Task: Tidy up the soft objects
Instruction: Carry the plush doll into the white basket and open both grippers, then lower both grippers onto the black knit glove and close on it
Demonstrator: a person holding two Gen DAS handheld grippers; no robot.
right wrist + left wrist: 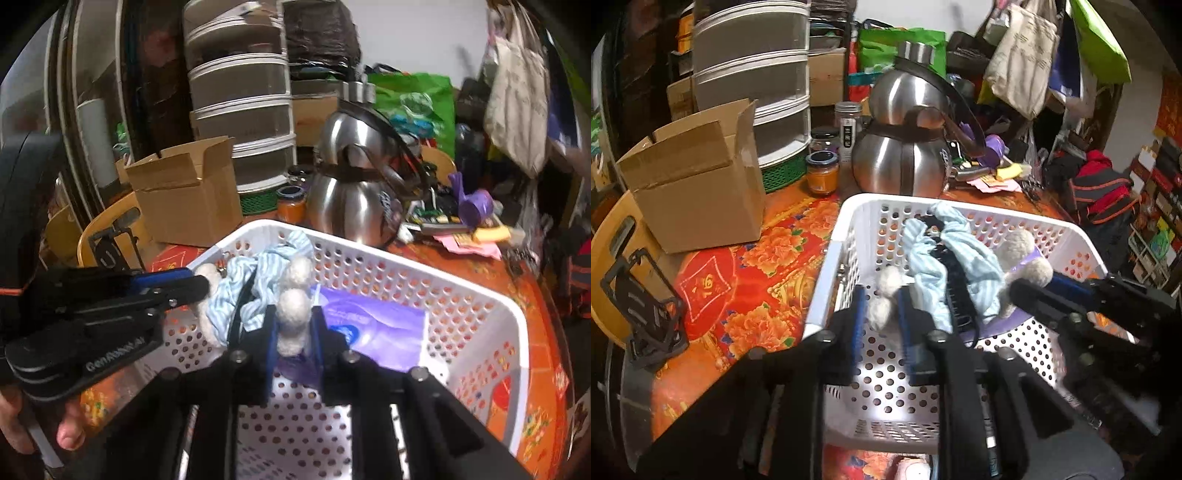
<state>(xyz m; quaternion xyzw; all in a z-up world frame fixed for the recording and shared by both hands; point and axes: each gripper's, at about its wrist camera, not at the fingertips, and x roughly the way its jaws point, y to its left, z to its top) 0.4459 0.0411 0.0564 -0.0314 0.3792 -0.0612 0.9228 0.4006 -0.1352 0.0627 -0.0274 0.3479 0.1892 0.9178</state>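
Observation:
A white perforated basket (846, 229) (491, 295) sits on the red floral tablecloth. Inside lie a light blue striped cloth (934, 266) (266, 269) with a black strap, a purple packet (380, 325) and fluffy white pompom pieces. My left gripper (881, 306) is inside the basket, shut on one fluffy white piece (886, 295); it shows from the side in the right wrist view (201, 286). My right gripper (293, 328) is shut on another fluffy white piece (293, 317), and shows in the left wrist view (1025, 291) at the basket's right.
A steel gourd-shaped flask (905, 140) (354, 199) stands behind the basket. An open cardboard box (698, 188) (188, 195), jars (822, 173), stacked plastic drawers (753, 74) and a black phone holder (642, 310) are on the left. Clutter and hanging bags (1023, 59) fill the right.

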